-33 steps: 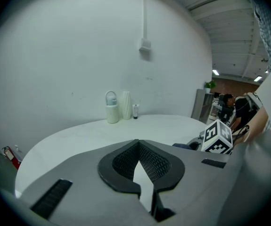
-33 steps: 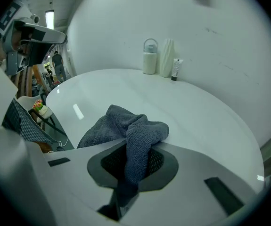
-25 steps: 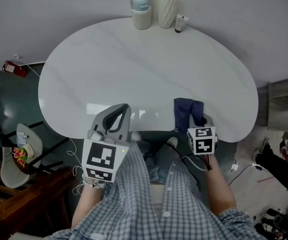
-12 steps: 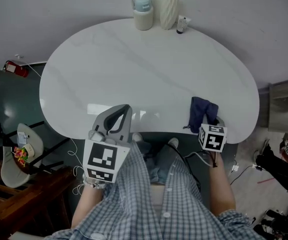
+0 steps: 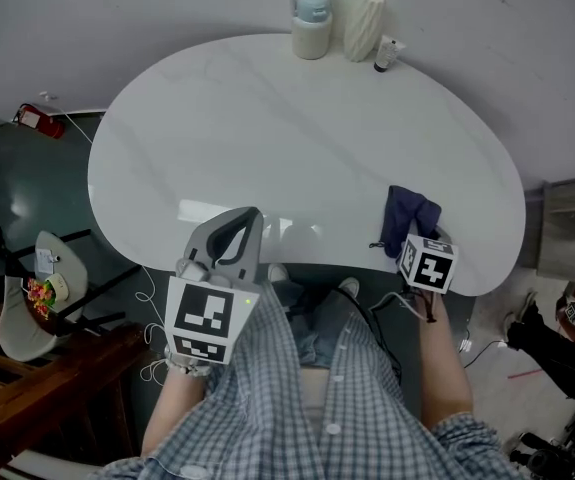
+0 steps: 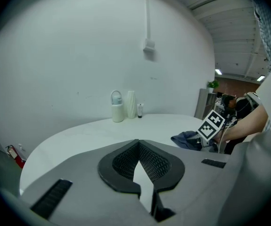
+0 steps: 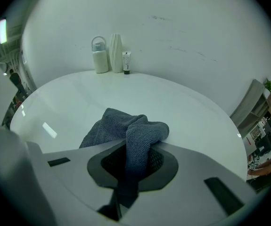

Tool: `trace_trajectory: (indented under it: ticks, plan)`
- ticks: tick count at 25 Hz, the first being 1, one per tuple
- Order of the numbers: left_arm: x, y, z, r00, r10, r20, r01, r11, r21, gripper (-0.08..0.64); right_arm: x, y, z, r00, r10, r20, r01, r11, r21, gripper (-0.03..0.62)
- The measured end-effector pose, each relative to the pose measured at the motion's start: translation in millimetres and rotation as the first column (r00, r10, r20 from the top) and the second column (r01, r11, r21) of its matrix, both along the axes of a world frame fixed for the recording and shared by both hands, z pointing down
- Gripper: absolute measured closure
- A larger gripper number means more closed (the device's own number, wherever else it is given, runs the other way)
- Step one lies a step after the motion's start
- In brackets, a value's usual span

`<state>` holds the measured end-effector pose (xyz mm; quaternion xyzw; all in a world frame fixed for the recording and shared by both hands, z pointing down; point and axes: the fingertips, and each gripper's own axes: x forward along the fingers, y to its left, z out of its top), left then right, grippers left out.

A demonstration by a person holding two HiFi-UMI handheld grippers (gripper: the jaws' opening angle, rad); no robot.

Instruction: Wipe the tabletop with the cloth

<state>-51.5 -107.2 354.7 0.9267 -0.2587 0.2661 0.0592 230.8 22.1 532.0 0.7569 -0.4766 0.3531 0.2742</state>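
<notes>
Your right gripper (image 7: pixel 134 163) pinches the one dark cloth (image 7: pixel 119 126) on the tabletop (image 5: pixel 267 128). Left gripper (image 6: pixel 138 147): jaws pressed together, empty. Far edge: one jar (image 5: pixel 312 10), one vase (image 5: pixel 365 12), one tube (image 5: pixel 387 55).

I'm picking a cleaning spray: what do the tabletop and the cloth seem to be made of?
The tabletop is likely polished white stone or a marble-look laminate; it shows faint grey veins and glossy reflections. The cloth is probably dark blue microfibre or terry; its surface is nubby and it folds softly.
</notes>
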Motion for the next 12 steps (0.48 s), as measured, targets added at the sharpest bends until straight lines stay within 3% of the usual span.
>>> trace_trajectory:
  ticks: [12]
  plan:
    - [-34, -12, 3, 0.999, -0.05, 0.004, 0.05, 0.999, -0.005, 0.557, -46, -70, -4, 0.99, -0.136, -0.021, 0.136, 0.991, 0.014, 0.558]
